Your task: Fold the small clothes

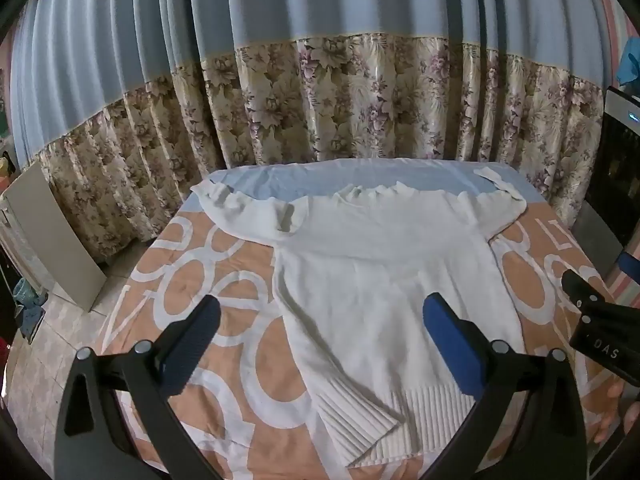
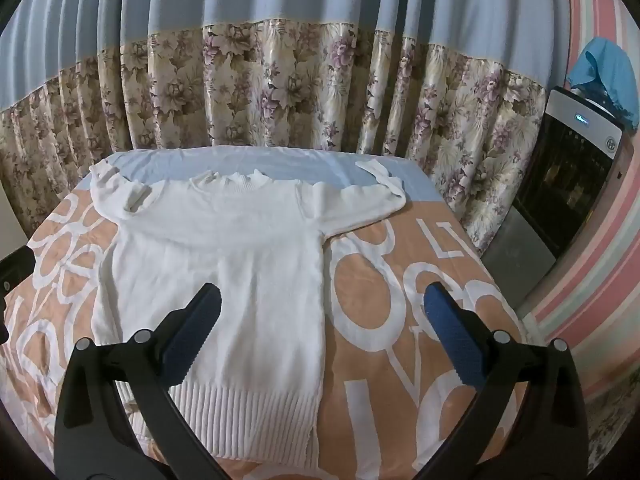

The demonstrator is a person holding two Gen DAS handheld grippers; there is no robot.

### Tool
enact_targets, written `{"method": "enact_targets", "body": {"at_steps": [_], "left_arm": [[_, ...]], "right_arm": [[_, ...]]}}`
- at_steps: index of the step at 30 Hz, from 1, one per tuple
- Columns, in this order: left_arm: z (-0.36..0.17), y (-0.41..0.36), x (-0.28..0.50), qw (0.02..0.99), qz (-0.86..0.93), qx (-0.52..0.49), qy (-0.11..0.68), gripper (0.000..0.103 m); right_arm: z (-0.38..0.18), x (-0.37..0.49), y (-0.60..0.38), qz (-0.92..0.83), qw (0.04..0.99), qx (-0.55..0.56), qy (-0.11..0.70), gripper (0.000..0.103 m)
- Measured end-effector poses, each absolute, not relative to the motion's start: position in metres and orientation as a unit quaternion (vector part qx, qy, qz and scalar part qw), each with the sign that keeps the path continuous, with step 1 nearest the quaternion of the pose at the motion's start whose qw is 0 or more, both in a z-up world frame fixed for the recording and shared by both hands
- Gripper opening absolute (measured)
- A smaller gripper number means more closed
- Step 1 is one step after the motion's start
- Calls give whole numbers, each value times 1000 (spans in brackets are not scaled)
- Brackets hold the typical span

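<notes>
Both grippers, left gripper and right gripper, we hold spread wide above the white sweater, which lies flat on the peach cloth printed with big white letters, "LI" readable; bare cloth flanks its hem.

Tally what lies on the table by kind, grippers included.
White knitted sweater: 1
Orange and white lettered tablecloth: 1
Black two-finger grippers with blue pads: 2, left gripper and right gripper, both open above the table
Total: 4
</notes>
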State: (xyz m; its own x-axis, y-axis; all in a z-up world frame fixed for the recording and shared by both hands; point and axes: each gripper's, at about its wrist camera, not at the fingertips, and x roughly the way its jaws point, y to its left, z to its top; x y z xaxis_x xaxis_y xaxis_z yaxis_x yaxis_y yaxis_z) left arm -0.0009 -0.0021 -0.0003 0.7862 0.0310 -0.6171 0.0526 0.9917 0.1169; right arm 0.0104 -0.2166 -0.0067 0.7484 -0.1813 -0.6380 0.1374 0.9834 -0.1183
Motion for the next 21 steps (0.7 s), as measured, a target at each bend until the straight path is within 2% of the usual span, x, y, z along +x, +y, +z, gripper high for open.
{"method": "enact_targets", "body": {"at_steps": [21], "left_arm": [[1,-3,4,943,-17,47,328,101]], "right_arm": [[-9,13,-220,-81,935,-23,345,100]]}}
